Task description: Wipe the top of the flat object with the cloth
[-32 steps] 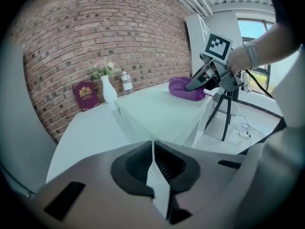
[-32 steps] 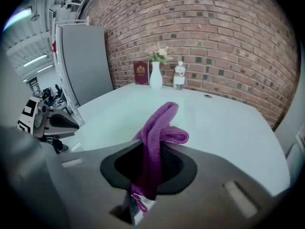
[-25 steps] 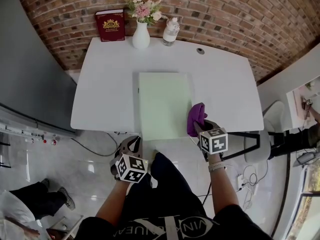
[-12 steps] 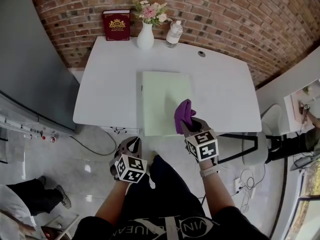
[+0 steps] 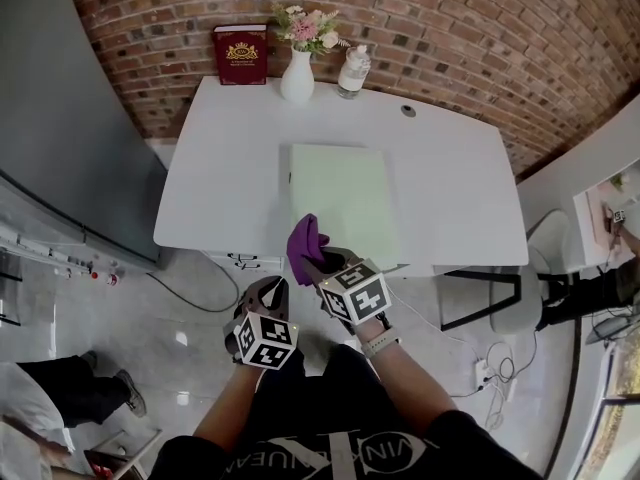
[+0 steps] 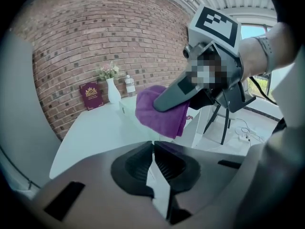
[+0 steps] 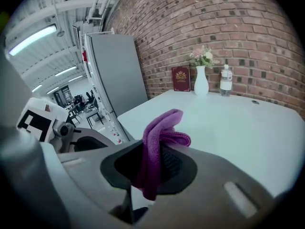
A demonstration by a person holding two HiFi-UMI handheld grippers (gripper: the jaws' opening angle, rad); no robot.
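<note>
L gripper [image 5: 272, 290] sits low by the person's body, off the near edge of the big white table [image 5: 215, 168]. L gripper view shows its jaws [image 6: 152, 149] pressed together w/ nothing in them. Head view can't show that.

Just to the R of it is the R gripper [image 5: 312, 264], pinching a soft purple cloth [image 5: 303, 240]. R gripper view shows the cloth [image 7: 159, 137] squeezed tight btwn the pads, one end sticking up and one hanging down. L gripper view sees it from the side: cloth [image 6: 159, 109] droops under the R gripper [image 6: 177, 95].

Only the head view shows the thin pale green flat board [image 5: 342, 200] well. It lies flat mid table. The cloth is at its near L corner, by the table's near edge. Can't tell if cloth touches it.

Along the far edge, by the brick wall [image 5: 480, 38], L to R: dark red book [image 5: 240, 55], white vase w/ flowers [image 5: 297, 78], clear bottle [image 5: 352, 70]. They stand well apart from the board. White table top shows on both sides of the board. A tall grey cabinet [image 7: 116, 75] stands past the table's L edge.
</note>
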